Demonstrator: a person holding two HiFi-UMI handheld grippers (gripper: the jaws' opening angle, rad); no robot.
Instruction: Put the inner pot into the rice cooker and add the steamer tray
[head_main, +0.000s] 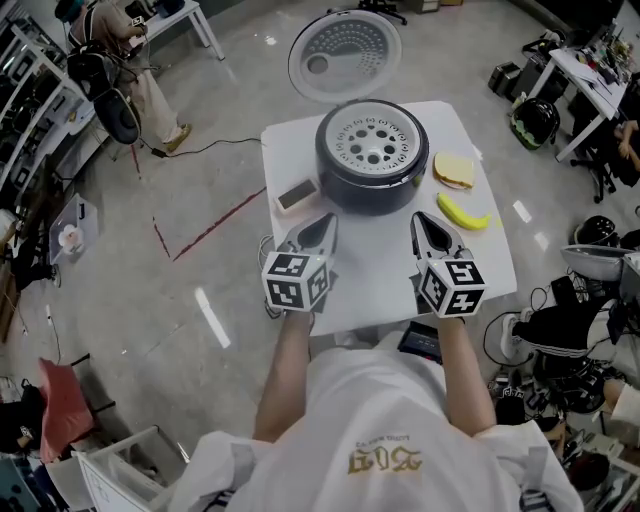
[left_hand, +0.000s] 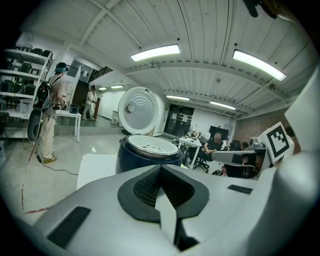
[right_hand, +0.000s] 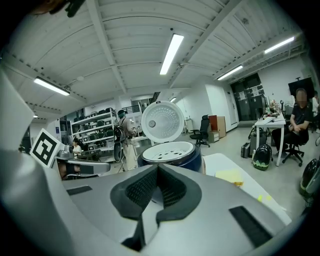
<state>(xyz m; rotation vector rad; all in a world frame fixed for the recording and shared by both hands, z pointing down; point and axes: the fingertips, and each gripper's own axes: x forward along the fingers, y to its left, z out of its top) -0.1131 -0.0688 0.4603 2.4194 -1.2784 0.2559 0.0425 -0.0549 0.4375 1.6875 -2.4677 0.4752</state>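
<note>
While closed and empty, left gripper (head_main: 327, 222) and right gripper (head_main: 420, 220) jaws near rice cooker (head_main: 372, 180); shirt print (head_main: 385, 460) illegible.

rice cooker (head_main: 335, 172): dark glossy plastic shell | steamer tray (head_main: 372, 140) inside it: pale, matt | table (head_main: 370, 270) under it: smooth white | left gripper (head_main: 322, 222), right gripper (head_main: 422, 220) near it: matt grey plastic, black ribbed pads (left_hand: 142, 192) | floor (head_main: 200, 260) around: polished, glossy
</note>
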